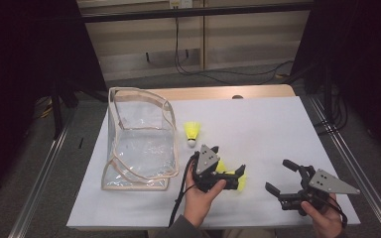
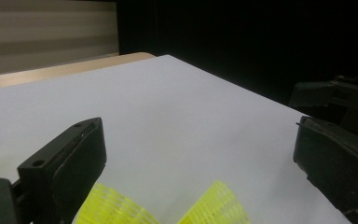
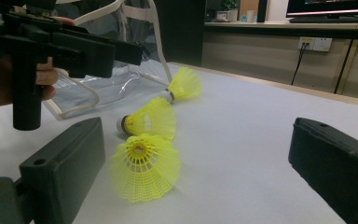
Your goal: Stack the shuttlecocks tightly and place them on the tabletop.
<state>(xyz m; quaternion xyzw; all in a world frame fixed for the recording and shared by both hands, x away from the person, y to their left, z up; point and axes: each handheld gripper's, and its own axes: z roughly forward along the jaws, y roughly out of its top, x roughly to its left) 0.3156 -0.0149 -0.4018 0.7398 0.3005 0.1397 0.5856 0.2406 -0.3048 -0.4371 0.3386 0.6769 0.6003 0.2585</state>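
We see our right tool (image 3: 200, 172) with jaws wide apart over three yellow shuttlecocks (image 3: 145, 165) on the white counter (image 3: 242, 121), the clear bag (image 3: 107, 74) behind, the left tool (image 3: 65, 46) at upper left

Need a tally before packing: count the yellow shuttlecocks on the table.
3: one shuttlecock beside the clear bag, a middle shuttlecock, and a nearest shuttlecock, these two by the left gripper. None seems hidden.

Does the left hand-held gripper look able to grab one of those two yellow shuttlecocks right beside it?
Probably yes. The left hand-held gripper hovers with jaws open over the two shuttlecocks, whose skirts sit between its jaws in its own view. Nothing lies between; the clear bag stands off to the side.
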